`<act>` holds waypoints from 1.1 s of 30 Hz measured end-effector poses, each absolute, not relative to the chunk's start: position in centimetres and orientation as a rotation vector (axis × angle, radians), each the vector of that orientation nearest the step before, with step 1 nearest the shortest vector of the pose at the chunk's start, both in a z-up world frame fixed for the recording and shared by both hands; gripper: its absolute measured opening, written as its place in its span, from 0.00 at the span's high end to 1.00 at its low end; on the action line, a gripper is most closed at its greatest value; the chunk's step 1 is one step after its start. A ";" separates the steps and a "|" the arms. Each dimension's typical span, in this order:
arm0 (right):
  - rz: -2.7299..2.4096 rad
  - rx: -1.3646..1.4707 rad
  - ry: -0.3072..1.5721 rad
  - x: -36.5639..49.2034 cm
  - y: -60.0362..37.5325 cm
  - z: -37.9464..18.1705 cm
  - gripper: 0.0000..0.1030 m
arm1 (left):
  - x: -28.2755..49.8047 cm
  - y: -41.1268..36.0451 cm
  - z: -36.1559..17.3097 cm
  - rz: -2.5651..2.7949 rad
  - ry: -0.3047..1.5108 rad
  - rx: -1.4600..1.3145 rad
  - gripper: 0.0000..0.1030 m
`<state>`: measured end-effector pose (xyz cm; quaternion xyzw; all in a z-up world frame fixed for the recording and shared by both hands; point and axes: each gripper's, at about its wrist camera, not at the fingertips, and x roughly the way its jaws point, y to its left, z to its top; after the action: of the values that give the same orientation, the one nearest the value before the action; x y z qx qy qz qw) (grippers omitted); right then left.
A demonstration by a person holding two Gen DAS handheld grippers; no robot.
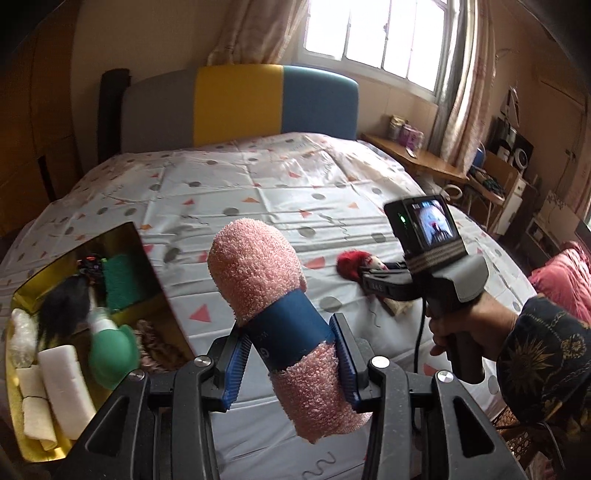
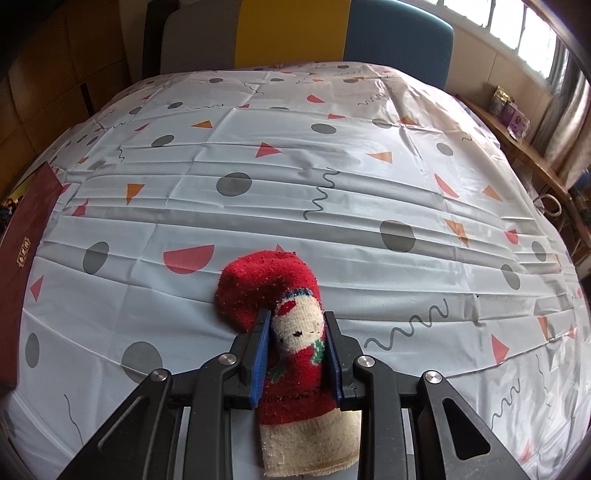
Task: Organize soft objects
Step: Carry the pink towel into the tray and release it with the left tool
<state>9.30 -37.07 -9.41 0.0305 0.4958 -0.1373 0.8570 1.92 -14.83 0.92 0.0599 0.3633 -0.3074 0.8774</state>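
My left gripper (image 1: 291, 363) pinches a fuzzy pink sock (image 1: 269, 295) by its blue paper band (image 1: 288, 332), whose white lettering is too curved to read. My right gripper (image 2: 295, 354) squeezes a red-and-cream sock (image 2: 291, 328) with a knitted face, lying on the patterned sheet (image 2: 332, 166). Left of me sits the gold box (image 1: 147, 266) of soft things; its maroon lid (image 2: 26, 236) bears gold characters, probably Chinese.

Bright window (image 1: 384, 33) daylight, fisheye-curved edges, dark corner vignetting
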 end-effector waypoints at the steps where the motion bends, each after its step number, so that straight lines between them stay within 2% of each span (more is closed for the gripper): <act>1: -0.289 0.058 1.041 9.3 -37.0 -9.4 0.73 | 2.0 -14.5 1.1 -0.633 0.754 0.122 0.58; 4: -0.290 0.050 1.044 9.3 -36.9 -9.4 0.75 | 2.3 -13.0 1.6 -0.601 0.736 0.109 0.58; 20: -0.293 0.065 1.057 9.5 -37.2 -9.4 0.73 | 4.4 -7.6 0.4 -0.478 0.772 0.046 0.58; 33: -0.296 0.042 1.056 9.4 -37.0 -9.3 0.75 | 5.2 -4.2 -0.4 -0.403 0.795 0.033 0.58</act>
<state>9.37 -36.97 -9.33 0.0201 0.5019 -0.1405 0.8532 5.16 -4.18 -0.43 0.0162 0.3847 -0.1947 0.9021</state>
